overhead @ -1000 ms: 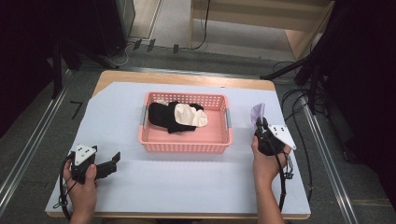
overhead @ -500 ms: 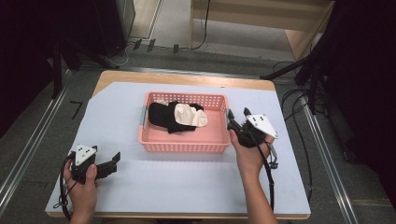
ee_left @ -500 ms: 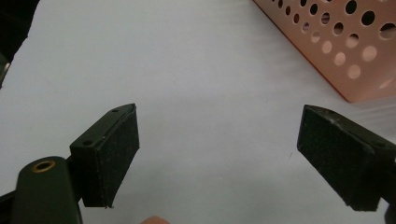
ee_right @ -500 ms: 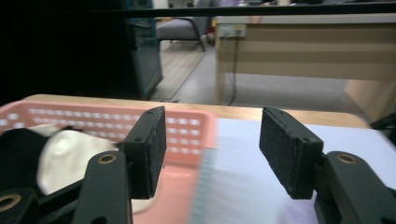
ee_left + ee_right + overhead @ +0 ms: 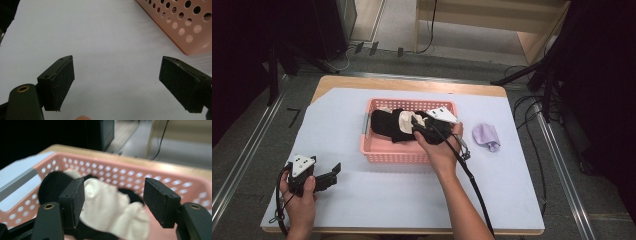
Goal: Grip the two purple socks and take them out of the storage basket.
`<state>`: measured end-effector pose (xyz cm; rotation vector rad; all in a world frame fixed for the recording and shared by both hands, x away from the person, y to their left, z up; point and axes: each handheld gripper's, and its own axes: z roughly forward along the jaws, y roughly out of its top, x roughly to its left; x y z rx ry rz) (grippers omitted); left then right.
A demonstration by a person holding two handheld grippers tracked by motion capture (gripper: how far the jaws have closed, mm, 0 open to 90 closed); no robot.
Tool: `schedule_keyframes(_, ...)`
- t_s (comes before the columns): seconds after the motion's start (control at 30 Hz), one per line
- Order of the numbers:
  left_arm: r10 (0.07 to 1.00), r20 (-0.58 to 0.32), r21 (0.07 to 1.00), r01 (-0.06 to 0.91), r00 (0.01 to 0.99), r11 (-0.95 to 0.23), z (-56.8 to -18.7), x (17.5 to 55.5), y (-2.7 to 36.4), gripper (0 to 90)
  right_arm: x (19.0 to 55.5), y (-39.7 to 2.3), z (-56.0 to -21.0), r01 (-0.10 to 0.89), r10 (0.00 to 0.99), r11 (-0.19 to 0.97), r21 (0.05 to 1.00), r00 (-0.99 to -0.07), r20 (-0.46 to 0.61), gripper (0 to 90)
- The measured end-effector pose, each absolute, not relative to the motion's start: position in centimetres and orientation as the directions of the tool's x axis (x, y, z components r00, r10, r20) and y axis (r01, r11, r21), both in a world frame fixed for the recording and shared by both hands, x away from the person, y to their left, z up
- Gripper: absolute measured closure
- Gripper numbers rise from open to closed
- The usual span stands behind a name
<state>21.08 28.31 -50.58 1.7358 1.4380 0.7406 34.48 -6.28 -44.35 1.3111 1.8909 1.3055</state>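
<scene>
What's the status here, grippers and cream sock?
Right gripper over pink perforated plastic basket, jaws just opening, nothing between. Cream fabric sock lies on black fabric sock, ungripped. Left gripper open, idle. Nothing blocking.

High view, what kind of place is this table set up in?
Probably a lab or recording workspace, not a home: the covered table stands between metal floor rails, cables trail over the floor, and a person works handheld grippers over a basket of socks.
</scene>
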Motion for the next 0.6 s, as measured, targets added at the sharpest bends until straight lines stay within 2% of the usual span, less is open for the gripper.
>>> schedule_keyframes(0.03,0.979,-0.029,0.834,0.545,0.201,-0.087,-50.6,21.1,28.3,14.0,34.9,-5.4,-44.3,0.469,0.894,0.105,0.877,-0.431,0.123,32.8)
schedule_keyframes(0.23,0.979,-0.033,0.834,0.545,0.203,-0.085,-50.6,21.1,28.3,13.9,35.9,-2.7,-43.7,0.531,0.889,0.163,0.831,-0.445,0.11,31.1)
schedule_keyframes(0.37,0.979,-0.036,0.833,0.547,0.203,-0.082,-50.6,21.1,28.3,13.9,36.5,-1.8,-43.4,0.552,0.887,0.176,0.815,-0.448,0.112,31.1)
schedule_keyframes(0.4,0.979,-0.036,0.833,0.547,0.203,-0.082,-50.6,21.1,28.3,13.9,36.7,-1.5,-43.3,0.514,0.888,0.171,0.84,-0.451,0.095,31.7)
schedule_keyframes(0.6,0.979,-0.039,0.831,0.55,0.201,-0.08,-50.6,21.1,28.4,13.9,37.9,-0.5,-44.0,0.546,0.899,0.176,0.819,-0.428,0.092,31.4)
